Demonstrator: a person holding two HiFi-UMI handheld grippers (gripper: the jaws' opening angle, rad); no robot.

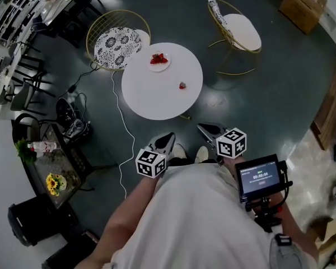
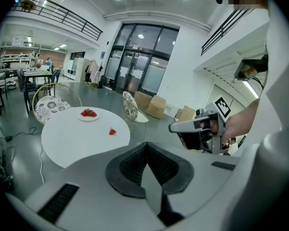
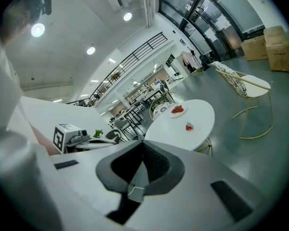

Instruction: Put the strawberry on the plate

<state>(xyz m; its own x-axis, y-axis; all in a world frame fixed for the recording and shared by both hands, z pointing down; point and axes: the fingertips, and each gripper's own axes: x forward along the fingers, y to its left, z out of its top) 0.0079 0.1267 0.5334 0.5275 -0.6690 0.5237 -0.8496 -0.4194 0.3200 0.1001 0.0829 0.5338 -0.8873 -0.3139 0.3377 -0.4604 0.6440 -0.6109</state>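
A round white table (image 1: 157,97) stands ahead of me. On its far side sits a small white plate (image 1: 159,61) with red strawberries on it. One strawberry (image 1: 182,86) lies alone on the tabletop, nearer to me and to the right of the plate. My left gripper (image 1: 168,139) and right gripper (image 1: 205,129) are held close to my body, well short of the table, both shut and empty. The left gripper view shows its jaws (image 2: 145,147) closed, with the plate (image 2: 88,113) and the lone strawberry (image 2: 112,131) far off. In the right gripper view the same strawberry (image 3: 189,126) lies beyond closed jaws (image 3: 143,146).
A gold wire chair with a patterned cushion (image 1: 117,45) stands at the table's far left, and a second chair (image 1: 239,30) at the far right. A white cable (image 1: 120,128) runs across the floor on the left. A low side table with flowers (image 1: 55,175) stands left of me. A cardboard box (image 1: 303,4) sits far right.
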